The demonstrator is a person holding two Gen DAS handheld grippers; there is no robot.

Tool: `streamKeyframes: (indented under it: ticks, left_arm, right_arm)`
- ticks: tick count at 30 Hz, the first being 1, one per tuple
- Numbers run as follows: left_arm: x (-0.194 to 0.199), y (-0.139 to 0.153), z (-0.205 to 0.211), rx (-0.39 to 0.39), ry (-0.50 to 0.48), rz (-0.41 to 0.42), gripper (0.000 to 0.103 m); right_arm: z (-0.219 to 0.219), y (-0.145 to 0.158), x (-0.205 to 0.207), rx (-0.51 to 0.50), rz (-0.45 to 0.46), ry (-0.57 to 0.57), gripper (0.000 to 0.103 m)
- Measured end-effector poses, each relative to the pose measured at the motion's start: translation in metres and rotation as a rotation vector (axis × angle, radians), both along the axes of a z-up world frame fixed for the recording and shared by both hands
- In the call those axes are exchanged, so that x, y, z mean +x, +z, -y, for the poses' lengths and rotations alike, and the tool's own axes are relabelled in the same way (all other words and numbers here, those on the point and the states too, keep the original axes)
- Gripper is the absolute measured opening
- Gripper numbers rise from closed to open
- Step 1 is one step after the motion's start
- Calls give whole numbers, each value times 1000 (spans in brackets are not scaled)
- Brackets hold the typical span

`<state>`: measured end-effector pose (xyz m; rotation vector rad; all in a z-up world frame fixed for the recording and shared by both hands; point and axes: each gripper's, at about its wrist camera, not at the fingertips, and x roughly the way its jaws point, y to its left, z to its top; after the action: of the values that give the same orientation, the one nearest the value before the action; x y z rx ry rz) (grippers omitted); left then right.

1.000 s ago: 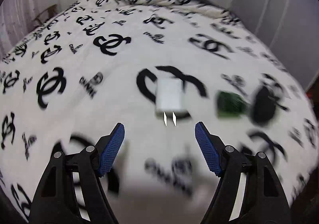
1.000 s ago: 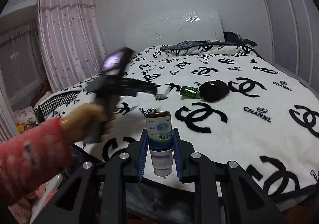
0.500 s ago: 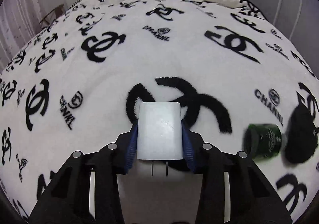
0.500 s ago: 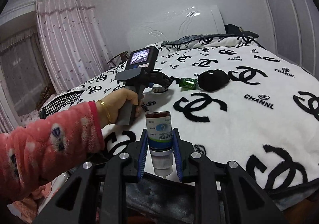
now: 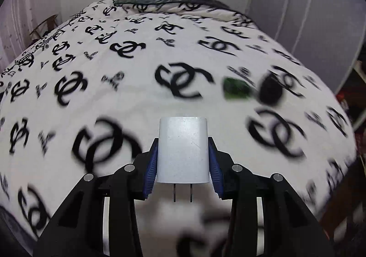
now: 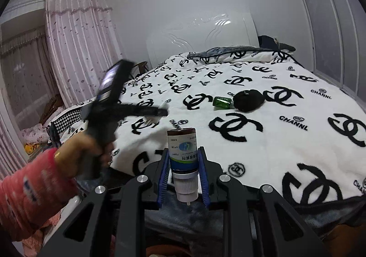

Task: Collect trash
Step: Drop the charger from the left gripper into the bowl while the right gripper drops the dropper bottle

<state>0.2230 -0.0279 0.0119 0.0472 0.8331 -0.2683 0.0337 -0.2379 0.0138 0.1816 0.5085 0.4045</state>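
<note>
— Lifted now: the left hand-held gripper (image 5: 183, 160) has come up off the bed (image 5: 137, 101) with the charger (image 5: 183, 149), which half a second ago lay low against the blanket.

— How is it held?

— Both blue pads (image 5: 151, 165) press the charger's sides, so the jaws are closed to its width. Its two prongs point back toward the camera. The blanket behind is smeared with motion.

— And from the other side?

— In the right wrist view the left hand-held gripper (image 6: 157, 114) is blurred above the near left part of the bed, gripped by a hand (image 6: 80, 156) in a pink sleeve (image 6: 27, 193). The charger (image 6: 155, 119) shows as a pale patch at its tip.

— The right hand-held gripper?

— The right hand-held gripper (image 6: 183, 174) is clamped on a bottle (image 6: 183, 156) just as it was before, cap toward the camera, label facing up. It hangs off the bed's near edge.

— What lies on the bed?

— A green vial (image 6: 223, 102) on its side, touching or just beside a black lump (image 6: 249, 100), near the middle of the blanket. Both are well apart from either gripper. In the left wrist view the vial (image 5: 236, 91) and lump (image 5: 271, 91) are blurred, to the right of the charger and farther off.
</note>
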Motion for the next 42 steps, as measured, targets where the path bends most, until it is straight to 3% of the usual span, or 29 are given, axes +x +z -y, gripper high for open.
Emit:
streamKeyframes:
  ticks: [9,14,16,21,23,28,32,36,38,39,42]
  left_arm:
    - [-153,0,-30,-56,-100,34,39]
    - [-209,-40,-37,-63,-129,-45,39]
    - [-224,-73,-36,-63,-139,-122,39]
    - [-236,-155,-32,-83,-102,-327,39]
    - [-232,-196,-32,-91,-51,-454,39]
    - [-222,-264,-26,-47,-9,-673,39]
    - [-218,-286,-18,-22,-16,-731,39]
    - [-214,-308,-16,-4,-5,-787,39]
    - [-215,-318,-14,-9,-11,-821,40]
    - [-214,-319,-13,-1,-9,-824,40]
    - [-213,-317,-13,4,-1,-801,55]
  right_arm:
    - [-24,-4,-48,-77,-21,52,24]
    - [-38,-28,-74,-107,-96,97,24]
    - [-44,-43,-81,-108,-148,117,24]
    - [-58,-104,-77,-101,-373,142,24]
    - [-63,-132,-74,-120,-460,140,24]
    - [-77,-212,-58,-149,-720,146,24]
    - [-87,-255,-50,-184,-840,142,24]
    - [-86,-276,-43,-190,-911,109,26]
    - [-83,-282,-41,-177,-936,92,48]
    - [-80,-284,-39,-175,-943,78,48]
    - [-74,-289,-40,-157,-961,57,48]
